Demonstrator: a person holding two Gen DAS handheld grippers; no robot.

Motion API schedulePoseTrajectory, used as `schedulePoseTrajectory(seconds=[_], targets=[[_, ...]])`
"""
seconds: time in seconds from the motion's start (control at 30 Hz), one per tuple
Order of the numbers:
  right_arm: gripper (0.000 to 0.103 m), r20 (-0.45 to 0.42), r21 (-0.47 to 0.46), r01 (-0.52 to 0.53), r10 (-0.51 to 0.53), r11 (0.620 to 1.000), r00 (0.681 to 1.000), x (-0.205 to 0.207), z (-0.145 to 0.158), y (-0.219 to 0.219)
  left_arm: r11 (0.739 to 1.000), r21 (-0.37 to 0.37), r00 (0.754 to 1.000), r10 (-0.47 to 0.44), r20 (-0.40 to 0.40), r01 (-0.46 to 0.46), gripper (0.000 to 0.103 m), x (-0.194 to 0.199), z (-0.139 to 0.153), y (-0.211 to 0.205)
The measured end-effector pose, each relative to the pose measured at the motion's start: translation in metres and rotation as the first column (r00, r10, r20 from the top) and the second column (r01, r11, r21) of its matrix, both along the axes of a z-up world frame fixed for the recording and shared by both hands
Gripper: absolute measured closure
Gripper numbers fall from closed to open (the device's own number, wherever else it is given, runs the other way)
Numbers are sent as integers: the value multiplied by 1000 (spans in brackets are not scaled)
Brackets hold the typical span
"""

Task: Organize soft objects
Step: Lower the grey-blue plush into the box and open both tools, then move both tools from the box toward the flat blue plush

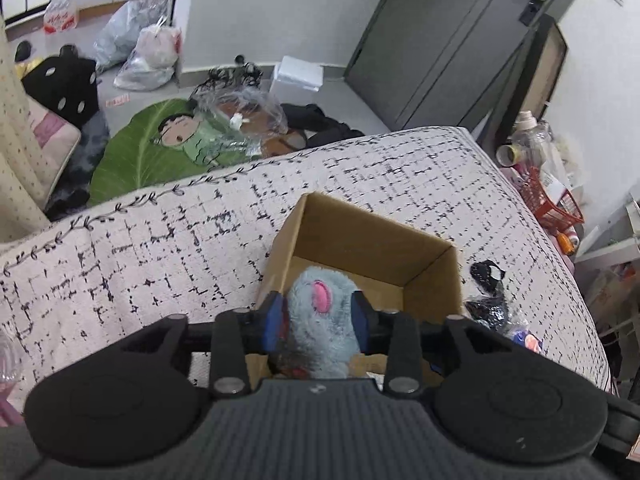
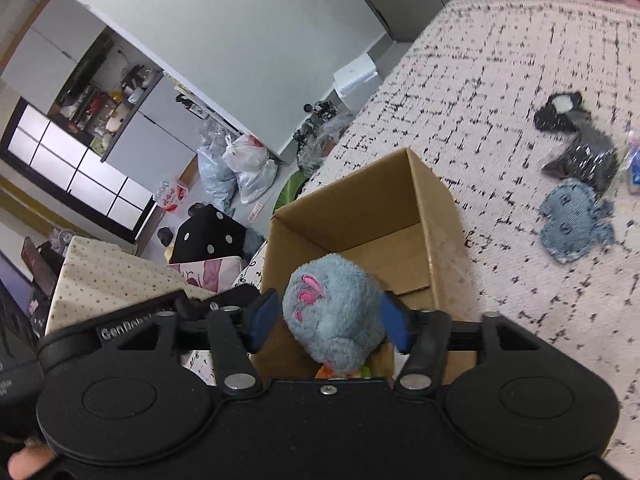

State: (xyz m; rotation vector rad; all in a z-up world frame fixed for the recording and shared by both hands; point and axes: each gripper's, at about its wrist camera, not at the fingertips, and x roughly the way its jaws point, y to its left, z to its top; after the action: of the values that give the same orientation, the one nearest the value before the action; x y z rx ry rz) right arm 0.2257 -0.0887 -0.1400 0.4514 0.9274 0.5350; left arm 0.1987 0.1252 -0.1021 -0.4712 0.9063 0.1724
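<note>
Left claw (image 1: 320, 316) grips a fluffy blue plush toy (image 1: 320, 320) above the open brown cardboard box (image 1: 360, 248); right claw (image 2: 330, 320) brackets it, contact unclear; denim patch (image 2: 574, 220) at three o'clock.

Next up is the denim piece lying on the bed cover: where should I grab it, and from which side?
Take the denim piece from above, pinching a frayed edge. It lies flat on the bed cover, so there is no bulk to straddle. Come from its box side; the black bundle crowds the far edge.
</note>
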Motion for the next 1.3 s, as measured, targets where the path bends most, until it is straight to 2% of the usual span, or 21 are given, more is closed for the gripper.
schedulePoseTrajectory(seconds=[0.13, 0.2, 0.3, 0.47, 0.57, 1.03, 1.13, 1.3], targets=[[26, 42, -20, 7, -6, 1000, 999, -10, 9, -12, 999, 32, 999, -5, 32, 4, 48, -7, 12, -7], [14, 57, -32, 7, -6, 999, 998, -15, 14, -17, 998, 65, 999, -3, 52, 0, 38, -12, 19, -11], [7, 92, -67, 11, -5, 998, 996, -23, 22, -24, 994, 108, 997, -10, 80, 1, 29, -18, 30, -17], [4, 123, -83, 26, -16, 996, 992, -36, 32, -43, 992, 121, 994, -34, 104, 21, 22, -27, 45, -26], [0, 141, -84, 51, -38, 995, 989, -41, 38, -55, 990, 131, 992, -71, 100, 58, 14, -30, 52, -34], [0, 187, -74, 144, -128, 987, 974, -55, 58, -115, 980, 172, 987, -119, 112, 98, 7, -45, 76, -69], [0, 193, -77, 156, -138, 985, 971, -55, 60, -125, 982, 160, 986, -124, 114, 105, 7, -46, 78, -75], [0, 198, -80, 163, -144, 983, 969, -56, 61, -137, 975, 184, 982, -145, 117, 122, 3, -47, 80, -89]])
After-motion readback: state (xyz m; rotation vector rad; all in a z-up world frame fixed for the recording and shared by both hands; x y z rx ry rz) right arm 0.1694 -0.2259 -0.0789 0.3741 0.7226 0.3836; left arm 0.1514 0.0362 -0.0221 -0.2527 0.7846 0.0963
